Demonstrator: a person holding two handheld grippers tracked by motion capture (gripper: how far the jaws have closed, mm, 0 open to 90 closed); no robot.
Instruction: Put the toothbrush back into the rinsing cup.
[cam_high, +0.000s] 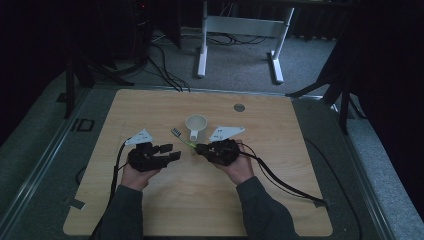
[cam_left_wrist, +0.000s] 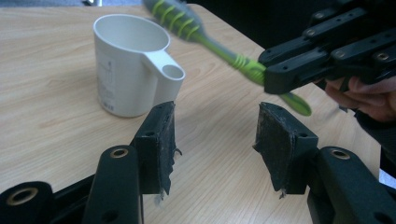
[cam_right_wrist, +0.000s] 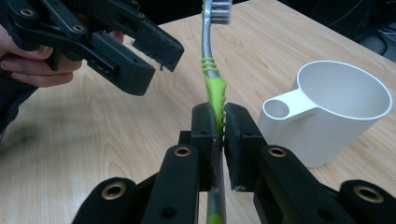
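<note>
On the table (cam_high: 150, 210) there is one toothbrush (cam_right_wrist: 213, 88), one white cup (cam_high: 196, 125) and two hand-held grippers, one in each hand of the person.

The toothbrush is only one piece, long and thin. Its handle is bright green plastic with grey parts and small raised ribs, and the head at the far end carries pale bristles. It is pinched in the right gripper (cam_right_wrist: 218, 122), whose two black jaws are pressed together on the green handle, so the brush is lifted from the table and its head points away toward the left gripper, just beside the cup.

The cup is a single one, of smooth white plastic, round and open on top, with one short flat handle that has a round hole in it. It stands upright on the wood, near the tips of both grippers.

The left gripper (cam_left_wrist: 215, 140) has its two jaws spread apart with nothing between them. The pads (cam_left_wrist: 161, 140) are black, rough and a little worn at the edges. It is close to the toothbrush but not touching it.

The table top is light wood with a fine grain, rectangular with rounded corners. One grey round disc (cam_high: 239, 107) sits in the far part of it.
</note>
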